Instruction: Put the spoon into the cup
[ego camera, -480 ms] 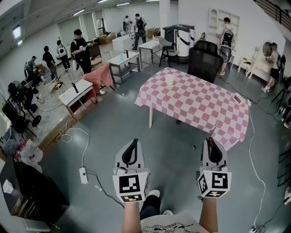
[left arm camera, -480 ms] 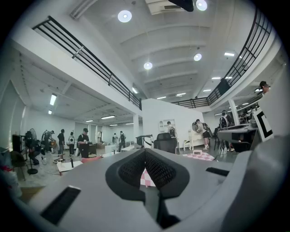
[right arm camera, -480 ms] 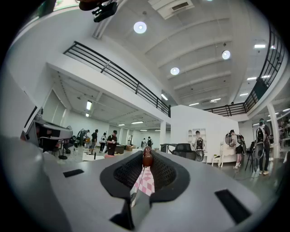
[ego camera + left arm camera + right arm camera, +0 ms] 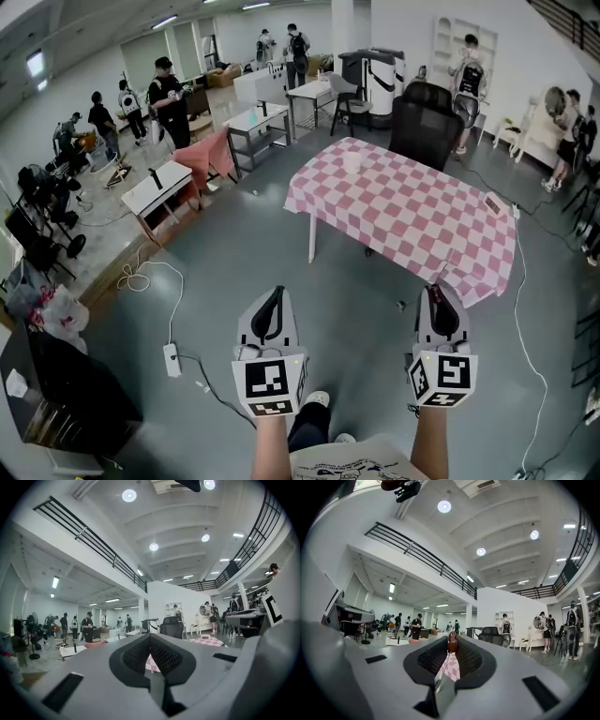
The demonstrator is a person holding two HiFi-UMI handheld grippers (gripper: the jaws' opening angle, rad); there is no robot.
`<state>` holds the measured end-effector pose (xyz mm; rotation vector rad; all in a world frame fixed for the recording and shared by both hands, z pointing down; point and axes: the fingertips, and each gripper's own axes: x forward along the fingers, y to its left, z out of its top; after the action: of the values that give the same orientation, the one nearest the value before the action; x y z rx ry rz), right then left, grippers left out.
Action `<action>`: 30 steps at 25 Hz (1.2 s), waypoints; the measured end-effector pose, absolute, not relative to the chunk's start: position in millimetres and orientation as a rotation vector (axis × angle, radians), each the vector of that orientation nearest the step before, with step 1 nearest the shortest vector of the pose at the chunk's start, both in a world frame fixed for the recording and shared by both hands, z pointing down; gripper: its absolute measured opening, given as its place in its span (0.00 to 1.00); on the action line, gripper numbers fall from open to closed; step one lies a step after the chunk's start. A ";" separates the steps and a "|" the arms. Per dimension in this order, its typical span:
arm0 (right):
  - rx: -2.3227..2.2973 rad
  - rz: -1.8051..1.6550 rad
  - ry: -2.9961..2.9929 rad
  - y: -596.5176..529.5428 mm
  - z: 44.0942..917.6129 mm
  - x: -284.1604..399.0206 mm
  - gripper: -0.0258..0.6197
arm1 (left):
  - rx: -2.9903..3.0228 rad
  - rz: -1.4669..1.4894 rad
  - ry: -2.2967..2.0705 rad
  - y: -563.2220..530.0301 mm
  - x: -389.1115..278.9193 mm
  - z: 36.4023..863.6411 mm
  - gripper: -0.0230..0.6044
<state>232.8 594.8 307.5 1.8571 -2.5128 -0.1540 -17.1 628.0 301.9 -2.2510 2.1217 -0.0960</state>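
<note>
A white cup (image 4: 351, 162) stands near the far end of a table with a pink checked cloth (image 4: 412, 216), well ahead of both grippers. My right gripper (image 4: 433, 291) is held level over the grey floor, short of the table's near corner, and is shut on a thin spoon (image 4: 452, 644). The spoon's reddish-brown end pokes out at the jaw tips and its shaft runs back between the pads. My left gripper (image 4: 277, 292) hovers level beside it, and in the left gripper view its pads (image 4: 140, 653) meet with nothing between them.
A black office chair (image 4: 424, 117) stands behind the table, and a small flat device (image 4: 489, 202) lies near its right edge. A power strip with cable (image 4: 172, 361) lies on the floor at left. Small tables (image 4: 157, 190) and several people fill the far left and back.
</note>
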 end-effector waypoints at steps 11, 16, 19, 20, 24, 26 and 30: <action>1.869 -0.131 -2.522 545.3 311.3 215.4 0.14 | -2.258 -0.117 2.148 576.7 -41.6 312.2 0.06; 1.890 -0.127 -2.506 506.9 311.0 198.2 0.14 | -2.271 -0.112 2.132 532.8 -61.2 310.0 0.06; 1.916 -0.129 -2.498 483.0 310.0 188.2 0.14 | -2.285 -0.107 2.107 505.6 -71.6 308.4 0.06; 1.926 -0.129 -2.494 475.7 310.2 184.3 0.14 | -2.289 -0.106 2.098 497.2 -75.9 308.4 0.06; 1.956 -0.107 -2.483 451.3 313.9 169.6 0.14 | -2.304 -0.110 2.062 468.2 -91.3 308.3 0.06; 1.963 -0.103 -2.472 441.3 316.7 164.4 0.14 | -2.311 -0.102 2.052 456.2 -97.9 308.2 0.06; 1.963 -0.100 -2.445 416.4 319.6 155.0 0.14 | -2.334 -0.099 2.046 430.2 -108.1 312.5 0.06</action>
<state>155.0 416.4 319.6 1.9634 -2.4445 -0.1001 -108.1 430.2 312.5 -2.3344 2.0456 -0.0988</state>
